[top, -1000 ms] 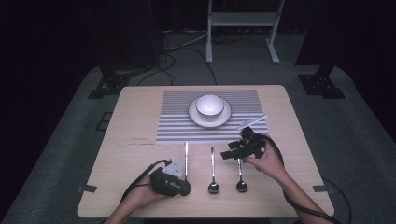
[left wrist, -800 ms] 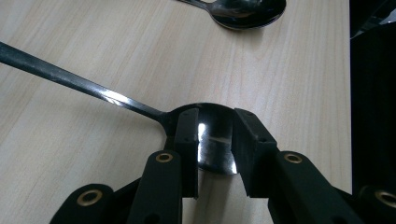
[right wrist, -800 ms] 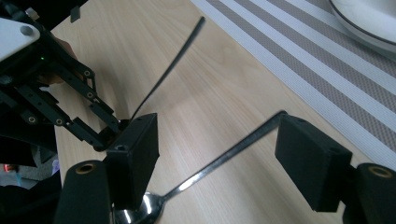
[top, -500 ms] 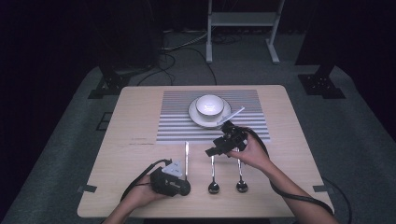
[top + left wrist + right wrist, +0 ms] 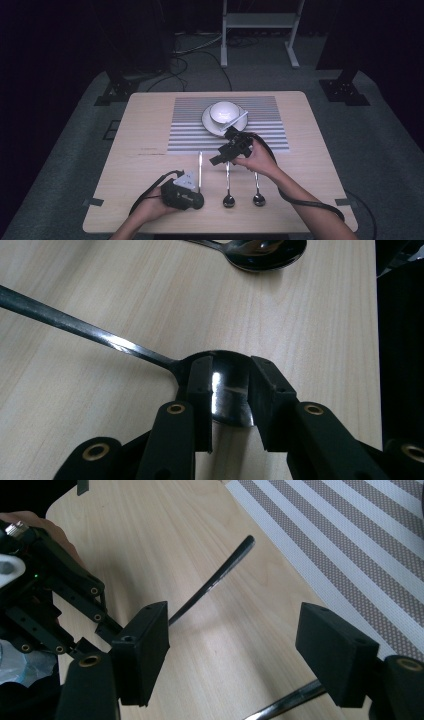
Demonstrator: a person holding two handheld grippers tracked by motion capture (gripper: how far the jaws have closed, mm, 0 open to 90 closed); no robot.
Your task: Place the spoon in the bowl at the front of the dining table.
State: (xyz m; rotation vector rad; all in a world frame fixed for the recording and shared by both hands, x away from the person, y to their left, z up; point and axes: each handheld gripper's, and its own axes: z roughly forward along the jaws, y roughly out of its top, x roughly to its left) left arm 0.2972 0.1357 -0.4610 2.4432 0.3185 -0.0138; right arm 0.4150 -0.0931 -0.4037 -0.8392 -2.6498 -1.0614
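One spoon (image 5: 150, 352) is clamped in the left tongs (image 5: 230, 390); two spoons wait under the right tongs (image 5: 240, 645), jaws apart.

3 spoons (image 5: 229, 186) before the mat (image 5: 185, 131), bowl (image 5: 223, 111) on plate (image 5: 209, 124)

The left tool (image 5: 192, 196) was held low near the front edge of the counter, its jaws closed together. The right tool (image 5: 219, 159) was held farther forward by the right hand (image 5: 255, 159), its jaws spread wide.
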